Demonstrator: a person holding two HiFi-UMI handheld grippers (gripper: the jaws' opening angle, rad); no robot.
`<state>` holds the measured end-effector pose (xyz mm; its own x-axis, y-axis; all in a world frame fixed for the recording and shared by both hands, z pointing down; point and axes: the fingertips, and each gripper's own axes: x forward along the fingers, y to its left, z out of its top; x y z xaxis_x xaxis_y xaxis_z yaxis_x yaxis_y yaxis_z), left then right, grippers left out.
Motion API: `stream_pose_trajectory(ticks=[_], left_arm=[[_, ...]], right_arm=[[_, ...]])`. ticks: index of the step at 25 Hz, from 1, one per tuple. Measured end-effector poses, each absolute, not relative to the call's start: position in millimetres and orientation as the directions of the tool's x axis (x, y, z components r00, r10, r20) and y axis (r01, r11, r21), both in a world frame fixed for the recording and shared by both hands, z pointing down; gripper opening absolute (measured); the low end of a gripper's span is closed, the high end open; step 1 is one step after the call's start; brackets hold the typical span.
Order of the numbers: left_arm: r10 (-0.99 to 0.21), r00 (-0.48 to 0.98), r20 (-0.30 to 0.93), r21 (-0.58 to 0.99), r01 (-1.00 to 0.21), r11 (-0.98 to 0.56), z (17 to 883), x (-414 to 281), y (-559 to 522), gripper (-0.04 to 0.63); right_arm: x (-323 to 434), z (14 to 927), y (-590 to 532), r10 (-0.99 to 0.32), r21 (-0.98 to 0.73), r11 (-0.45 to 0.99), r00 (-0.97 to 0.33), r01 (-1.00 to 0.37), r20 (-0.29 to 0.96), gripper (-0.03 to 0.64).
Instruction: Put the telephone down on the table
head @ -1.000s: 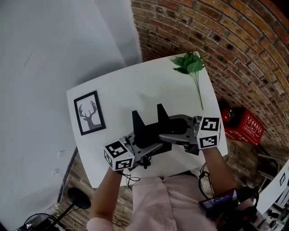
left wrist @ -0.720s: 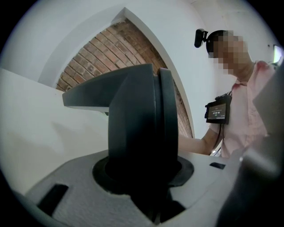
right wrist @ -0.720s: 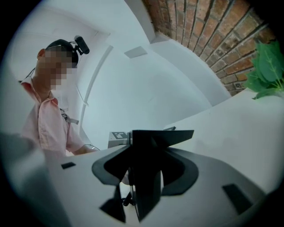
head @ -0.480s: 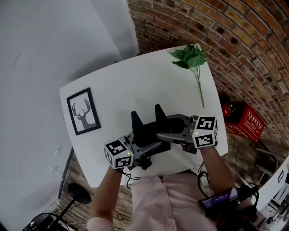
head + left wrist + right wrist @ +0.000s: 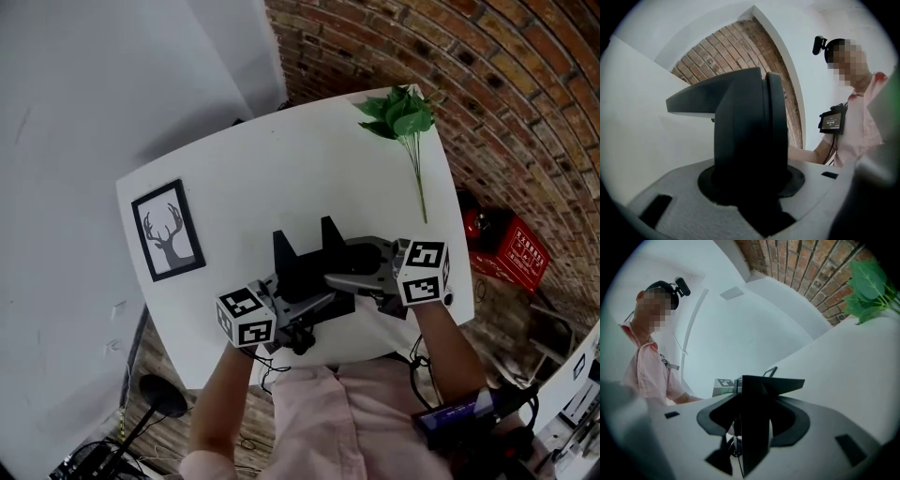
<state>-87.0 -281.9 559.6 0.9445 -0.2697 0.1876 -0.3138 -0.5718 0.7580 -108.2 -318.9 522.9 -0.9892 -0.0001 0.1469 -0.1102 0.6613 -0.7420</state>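
Holding the black, angular plastic telephone over the near half of the white square table, between the framed deer picture and the green leafy sprig but well apart from both. Judging the job as partly done: carrying over, apparently; setting down and letting go remaining. Not being able to tell from any view whether telephone and tabletop are touching. Clamping the telephone from opposite sides with the left gripper and the right gripper, pressing the jaws of each against its dark body. Pointing both grippers inward toward each other, close to level, and reaching in with both forearms from the table's near edge.
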Motion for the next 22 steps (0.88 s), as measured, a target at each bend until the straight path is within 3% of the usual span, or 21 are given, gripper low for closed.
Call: stream_pose_trajectory(ticks=[10, 22], left_arm=[[-0.269, 0.949, 0.166, 0.823, -0.284, -0.492, 568.1, -89.2, -286.3, 0.167], [-0.264, 0.936, 0.234, 0.873, -0.321, -0.367, 580.1, -88.2, -295.3, 0.172]], right_arm=[[-111.9, 535.6, -324.2, 0.007, -0.752, 0.647, -0.985, -0.129, 0.175, 0.210], [-111.3, 553.1, -335.4, 0.003, -0.821, 0.551, -0.983, -0.151, 0.183, 0.219]])
